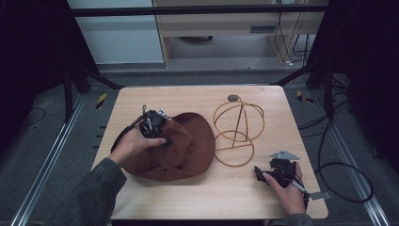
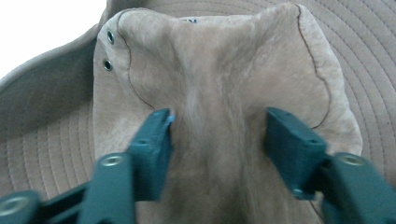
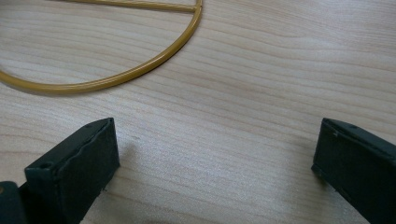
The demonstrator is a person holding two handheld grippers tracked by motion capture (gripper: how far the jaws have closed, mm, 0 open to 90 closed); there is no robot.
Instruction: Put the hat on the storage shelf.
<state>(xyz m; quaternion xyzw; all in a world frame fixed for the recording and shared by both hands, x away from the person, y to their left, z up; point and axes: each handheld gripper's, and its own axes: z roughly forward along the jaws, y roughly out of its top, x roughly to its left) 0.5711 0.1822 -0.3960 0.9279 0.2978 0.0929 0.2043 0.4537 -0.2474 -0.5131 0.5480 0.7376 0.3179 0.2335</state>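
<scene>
While the hat rests low: the brown hat (image 1: 181,148) lies on the tabletop (image 1: 235,193), just beside the wire hat stand (image 1: 237,129), not on it yet.
High view: the left tongs (image 1: 157,123) sit on the hat's top; the right tongs (image 1: 266,173) rest near the stand.
Left gripper view: the jaws press in on the hat's top (image 2: 219,121), pinching a ridge.
Right gripper view: the jaws are wide apart, nothing between them.

One brown hat (image 1: 181,148) is lying on the table (image 1: 197,193). One wire hat stand (image 1: 237,129) is standing just right of the hat. Two grippers are showing: one left gripper (image 1: 153,123), one right gripper (image 1: 273,173).
</scene>
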